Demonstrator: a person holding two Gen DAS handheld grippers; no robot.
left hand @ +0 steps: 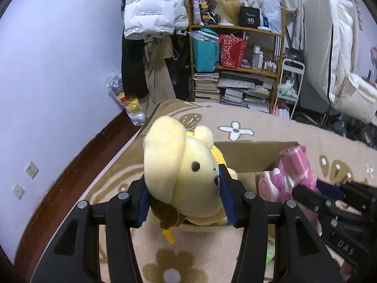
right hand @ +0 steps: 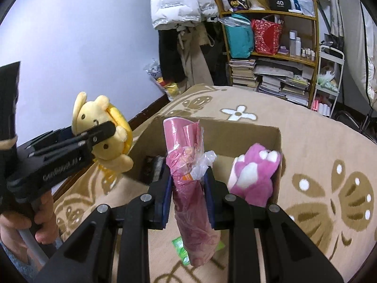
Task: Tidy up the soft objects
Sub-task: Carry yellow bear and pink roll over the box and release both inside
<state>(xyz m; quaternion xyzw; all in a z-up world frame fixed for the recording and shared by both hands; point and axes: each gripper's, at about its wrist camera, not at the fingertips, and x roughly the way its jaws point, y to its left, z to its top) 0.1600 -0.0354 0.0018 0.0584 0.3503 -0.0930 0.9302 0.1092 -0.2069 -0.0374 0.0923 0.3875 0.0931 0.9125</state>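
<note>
Left gripper point(left hand: 186, 200) is seen clamped on the head of a yellow plush dog point(left hand: 186, 172), while the right gripper point(right hand: 188, 195) is closed around a pink plastic-wrapped roll point(right hand: 188, 176), both held above a beige flower-patterned carpet point(right hand: 318, 146) in a cluttered bedroom.

An open cardboard box point(right hand: 247, 127) is shown on the carpet directly ahead of both grippers. The roll is gripped at mid-length with its long axis upright, its top standing against the box opening and its lower end hanging below the pads. The box is judged to lie forward of and slightly below it, so the right gripper is the nearer; the dog is held off to the left of the box's left wall, beside rather than over the opening.

A pink and white plush paw point(right hand: 254, 176) is already leaning inside the box against its right wall, and a dark item (too shadowed to identify) is visible at the left interior.

From the right wrist view, the box interior and a green scrap point(right hand: 180, 247) on the carpet below the roll are revealed. From the left wrist view, the dog's face is seen close up between the blue pads point(left hand: 226, 195), with the box interior largely hidden.
</note>
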